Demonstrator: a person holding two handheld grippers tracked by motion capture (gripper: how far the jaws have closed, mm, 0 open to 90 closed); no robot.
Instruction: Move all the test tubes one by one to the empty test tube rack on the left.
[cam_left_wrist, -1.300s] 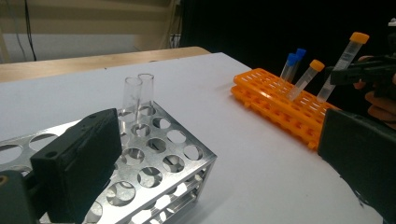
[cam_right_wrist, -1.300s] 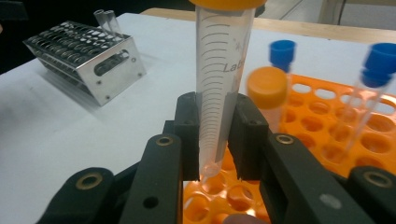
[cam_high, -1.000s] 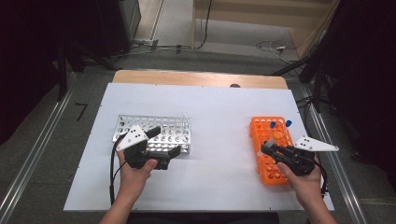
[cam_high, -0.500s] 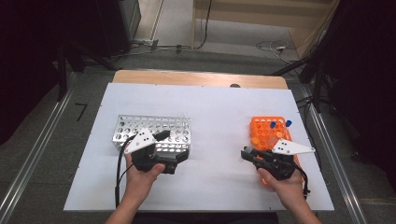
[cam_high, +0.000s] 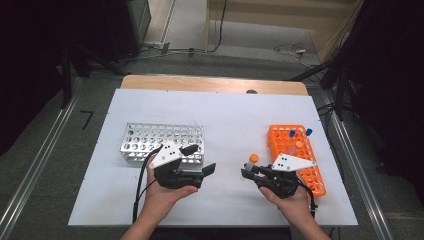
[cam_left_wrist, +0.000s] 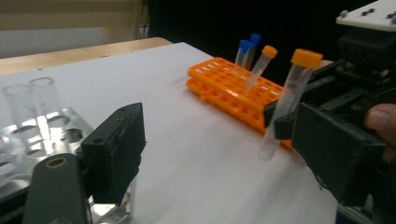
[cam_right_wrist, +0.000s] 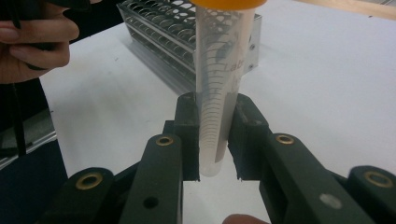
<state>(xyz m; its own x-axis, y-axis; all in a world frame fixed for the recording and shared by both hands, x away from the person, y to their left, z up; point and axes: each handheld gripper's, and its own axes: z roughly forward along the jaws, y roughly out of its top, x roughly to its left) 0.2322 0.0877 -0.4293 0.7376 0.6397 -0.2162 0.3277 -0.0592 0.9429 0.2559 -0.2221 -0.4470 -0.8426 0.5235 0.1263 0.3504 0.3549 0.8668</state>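
White tabletop (cam_high: 225, 120) under both my grippers: my right gripper (cam_high: 248, 172) pinches an upright clear plastic tube with an orange cap (cam_right_wrist: 219, 93), long axis vertical. My left gripper (cam_high: 202, 160), jaws spread, waits between it and the perforated silver metal rack (cam_high: 145, 140).

From the high view I cannot resolve the orange-capped tube (cam_high: 254, 159) beyond its cap; the right gripper (cam_high: 248, 172) covers its body. In the right gripper view the cap is cut by the top edge, and print on the tube is too blurred to read. In the left gripper view the metal rack (cam_left_wrist: 35, 126) runs off the left edge, partly behind my near jaw.
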